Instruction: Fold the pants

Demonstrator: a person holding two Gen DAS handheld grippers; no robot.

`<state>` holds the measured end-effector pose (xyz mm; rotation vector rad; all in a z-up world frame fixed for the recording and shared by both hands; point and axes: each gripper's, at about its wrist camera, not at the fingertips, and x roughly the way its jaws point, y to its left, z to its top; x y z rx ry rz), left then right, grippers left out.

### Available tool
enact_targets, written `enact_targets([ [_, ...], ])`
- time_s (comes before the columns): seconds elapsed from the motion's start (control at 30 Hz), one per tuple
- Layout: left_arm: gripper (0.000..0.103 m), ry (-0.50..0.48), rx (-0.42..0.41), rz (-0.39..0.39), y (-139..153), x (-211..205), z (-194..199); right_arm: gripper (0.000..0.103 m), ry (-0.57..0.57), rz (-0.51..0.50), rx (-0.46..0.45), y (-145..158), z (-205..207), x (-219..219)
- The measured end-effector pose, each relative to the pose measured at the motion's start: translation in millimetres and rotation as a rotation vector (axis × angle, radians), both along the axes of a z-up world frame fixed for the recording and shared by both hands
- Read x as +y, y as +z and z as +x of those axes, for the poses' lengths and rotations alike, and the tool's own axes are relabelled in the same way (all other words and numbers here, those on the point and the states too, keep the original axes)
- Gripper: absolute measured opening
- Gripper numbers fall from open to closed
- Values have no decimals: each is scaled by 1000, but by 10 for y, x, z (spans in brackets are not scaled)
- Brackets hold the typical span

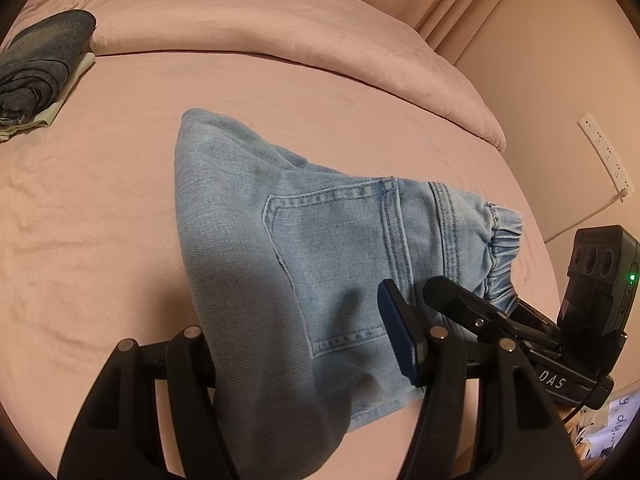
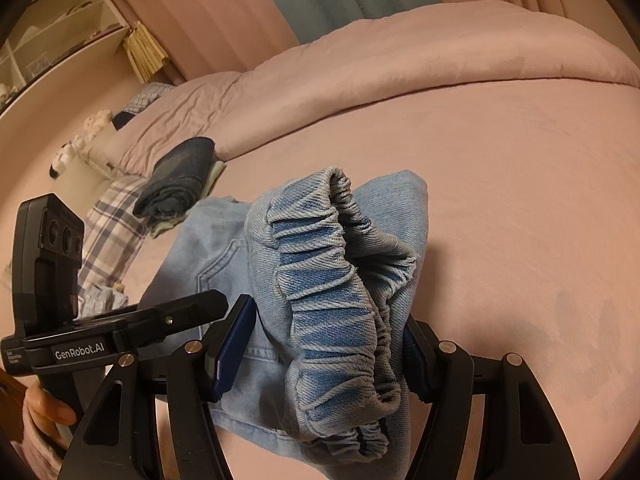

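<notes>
Light blue jeans [image 1: 320,248] lie folded on the pink bed sheet [image 1: 100,220], back pocket up, elastic waistband to the right. My left gripper [image 1: 304,360] has the near denim fold between its fingers; the left finger is hidden under the cloth, the blue right pad [image 1: 396,332] rests on top. My right gripper [image 2: 324,340] is shut on the bunched elastic waistband [image 2: 340,280] and holds it up off the sheet. The right gripper also shows in the left wrist view [image 1: 480,312], at the waistband end. The left gripper's body shows in the right wrist view [image 2: 132,324].
A folded dark grey garment [image 1: 40,64] on a pale one lies at the far left of the bed. A rolled pink duvet [image 1: 320,36] runs along the back. A wall with a socket strip [image 1: 604,156] is at the right. A plaid cloth [image 2: 112,232] lies near the bed edge.
</notes>
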<state>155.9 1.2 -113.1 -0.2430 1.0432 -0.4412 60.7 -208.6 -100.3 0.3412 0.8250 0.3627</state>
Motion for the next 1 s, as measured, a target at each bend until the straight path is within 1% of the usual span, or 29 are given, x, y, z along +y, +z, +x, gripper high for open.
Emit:
enact_targets([
  [0.57, 62, 24, 19, -13, -56, 46, 46, 69, 15, -50, 40, -39, 201, 165],
  [1.0, 62, 47, 7, -23, -71, 73, 10, 69, 22, -96, 45, -56, 358, 338],
])
